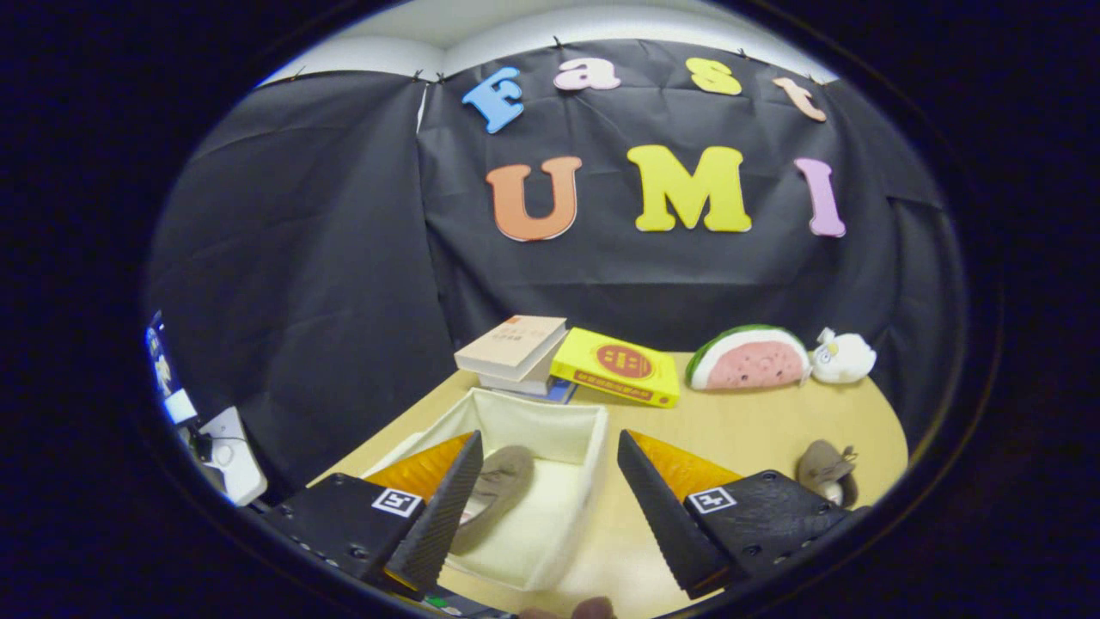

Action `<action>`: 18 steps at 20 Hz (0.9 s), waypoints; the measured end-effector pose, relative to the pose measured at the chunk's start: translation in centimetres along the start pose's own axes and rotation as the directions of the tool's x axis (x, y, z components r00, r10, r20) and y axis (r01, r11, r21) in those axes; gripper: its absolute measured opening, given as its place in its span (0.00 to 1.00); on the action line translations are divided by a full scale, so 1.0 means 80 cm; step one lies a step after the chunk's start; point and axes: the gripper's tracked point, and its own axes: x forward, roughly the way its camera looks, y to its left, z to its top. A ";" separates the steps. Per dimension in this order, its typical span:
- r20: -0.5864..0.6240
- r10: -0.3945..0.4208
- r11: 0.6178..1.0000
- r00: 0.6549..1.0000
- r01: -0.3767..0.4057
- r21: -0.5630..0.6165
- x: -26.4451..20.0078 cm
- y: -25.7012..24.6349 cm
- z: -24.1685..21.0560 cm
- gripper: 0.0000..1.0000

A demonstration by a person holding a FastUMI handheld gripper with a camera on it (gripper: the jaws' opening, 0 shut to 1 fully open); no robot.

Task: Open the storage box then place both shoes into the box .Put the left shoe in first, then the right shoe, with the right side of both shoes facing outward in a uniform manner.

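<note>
The tongs (546, 494) hang spread wide with nothing between them. One shoe (497, 490) lies along the near wall of the open box (550, 430) — the rest of its floor is free. Bare surface (739, 430) runs to the second shoe (827, 471); books (516, 348) stand just beyond the box.

Gripper (543, 481) fingers spread wide, empty, above open storage box (550, 430). One shoe (497, 494) lies inside box by left finger; second shoe (823, 468) on table (756, 425) beyond right finger.
</note>
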 end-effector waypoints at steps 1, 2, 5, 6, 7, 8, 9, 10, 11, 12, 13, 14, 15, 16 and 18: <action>0.012 -0.014 1.000 1.000 0.014 -0.010 -0.014 -0.026 0.002 0.96; 0.021 -0.031 0.999 0.999 0.032 -0.027 -0.027 -0.055 0.002 0.96; 0.037 -0.091 0.994 0.995 0.093 -0.064 -0.064 -0.146 -0.005 0.96; 0.040 -0.112 0.992 0.993 0.114 -0.058 -0.074 -0.177 -0.009 0.96; 0.037 -0.137 0.989 0.990 0.139 -0.046 -0.084 -0.212 -0.014 0.96; 0.019 -0.159 0.987 0.987 0.160 -0.034 -0.094 -0.242 -0.019 0.96; -0.008 -0.189 0.982 0.982 0.189 -0.023 -0.099 -0.277 -0.031 0.96; -0.041 -0.219 0.976 0.975 0.218 -0.023 -0.104 -0.312 -0.041 0.96; -0.065 -0.238 0.971 0.969 0.237 -0.017 -0.104 -0.341 -0.053 0.96; -0.086 -0.261 0.965 0.961 0.262 -0.008 -0.104 -0.368 -0.063 0.96; -0.114 -0.278 0.960 0.954 0.280 -0.004 -0.101 -0.394 -0.078 0.96; -0.153 -0.290 0.956 0.945 0.292 -0.004 -0.098 -0.413 -0.096 0.96; -0.188 -0.291 0.954 0.938 0.298 0.010 -0.094 -0.430 -0.111 0.96; -0.214 -0.286 0.954 0.934 0.299 0.030 -0.091 -0.440 -0.119 0.96; -0.244 -0.290 0.949 0.925 0.310 0.048 -0.076 -0.465 -0.133 0.96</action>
